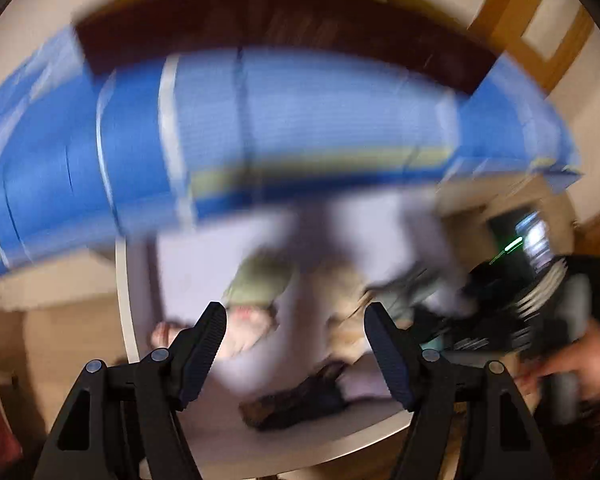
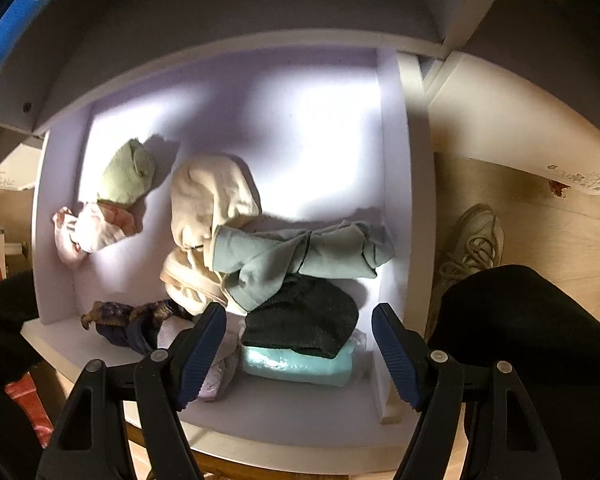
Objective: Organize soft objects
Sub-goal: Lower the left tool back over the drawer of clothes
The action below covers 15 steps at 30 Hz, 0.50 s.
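I see the soft things lying in a white drawer (image 2: 396,160) that stands pulled open below me. A grey-green garment (image 2: 296,256) sprawls across the middle, draped partly over a cream garment (image 2: 208,208) on its left and over a dark folded cloth (image 2: 304,320) nearer me. That dark cloth sits on top of a pale turquoise bundle (image 2: 296,366) by the front wall. In the far left part an olive-green cloth (image 2: 126,178) rests against a pink patterned cloth (image 2: 88,230), and a brown and navy cloth (image 2: 128,320) lies along the front left edge. My right tool (image 2: 300,354) hangs over the front of the drawer, pointing down, its jaws spread wide with nothing pressed between them; the dark cloth and turquoise bundle show in the gap below. My left tool (image 1: 296,356) is also spread and holds nothing, though its view is heavily smeared; through it I can make out the same drawer, the dark patterned cloth and a blue bed cover (image 1: 300,120) beyond. Beside the drawer, on the wooden floor (image 2: 540,220), a pale sneaker (image 2: 476,240) shows next to a dark trouser leg (image 2: 520,320).
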Motion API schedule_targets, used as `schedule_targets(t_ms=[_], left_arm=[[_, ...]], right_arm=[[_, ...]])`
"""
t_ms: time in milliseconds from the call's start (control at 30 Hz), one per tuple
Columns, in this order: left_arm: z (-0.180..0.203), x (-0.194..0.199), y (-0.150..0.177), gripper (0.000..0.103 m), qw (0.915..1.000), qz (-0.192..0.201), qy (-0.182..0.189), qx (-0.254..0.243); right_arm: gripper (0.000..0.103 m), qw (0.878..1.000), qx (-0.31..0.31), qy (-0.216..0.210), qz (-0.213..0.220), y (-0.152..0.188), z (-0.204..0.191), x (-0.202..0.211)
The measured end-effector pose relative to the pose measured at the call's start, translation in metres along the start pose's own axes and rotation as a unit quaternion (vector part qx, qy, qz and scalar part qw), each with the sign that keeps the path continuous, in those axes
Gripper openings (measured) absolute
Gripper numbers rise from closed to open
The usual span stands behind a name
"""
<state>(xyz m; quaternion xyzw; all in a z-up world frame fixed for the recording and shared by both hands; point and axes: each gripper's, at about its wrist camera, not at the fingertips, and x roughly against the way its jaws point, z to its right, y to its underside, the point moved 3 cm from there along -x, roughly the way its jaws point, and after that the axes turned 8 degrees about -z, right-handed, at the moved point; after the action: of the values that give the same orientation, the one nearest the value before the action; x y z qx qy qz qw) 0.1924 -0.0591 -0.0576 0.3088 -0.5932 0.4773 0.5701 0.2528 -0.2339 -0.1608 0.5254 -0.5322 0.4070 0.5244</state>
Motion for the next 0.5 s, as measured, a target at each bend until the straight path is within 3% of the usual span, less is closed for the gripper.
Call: schedule_targets(t_ms=[100,267,367,500], left_arm=[[-0.017,-0.036,0.020,0.072,0.9983,-0.035,-0.003,0.045],[-0.038,-0.059,0.030,0.072,0.9910,-0.076,0.005,0.110],[-0.050,-0.066,0.037,0.072,0.9870,-0.094,0.000,0.130],[-0.064,-0.077,0.045,0.072,0.9803,-0.117,-0.008,0.159]], right_arm=[[0.081,1.000,0.008,0.011,-0.007,-0.002,-0.003,-0.007],[0.081,1.000,0.012,0.001,-0.022,-0.010,-0.007,-0.020],[0.081,0.999,0.040,0.021,-0.019,-0.021,-0.015,-0.019],[0.081,0.988,0.125,0.088,-0.015,-0.038,-0.026,-0.015]])
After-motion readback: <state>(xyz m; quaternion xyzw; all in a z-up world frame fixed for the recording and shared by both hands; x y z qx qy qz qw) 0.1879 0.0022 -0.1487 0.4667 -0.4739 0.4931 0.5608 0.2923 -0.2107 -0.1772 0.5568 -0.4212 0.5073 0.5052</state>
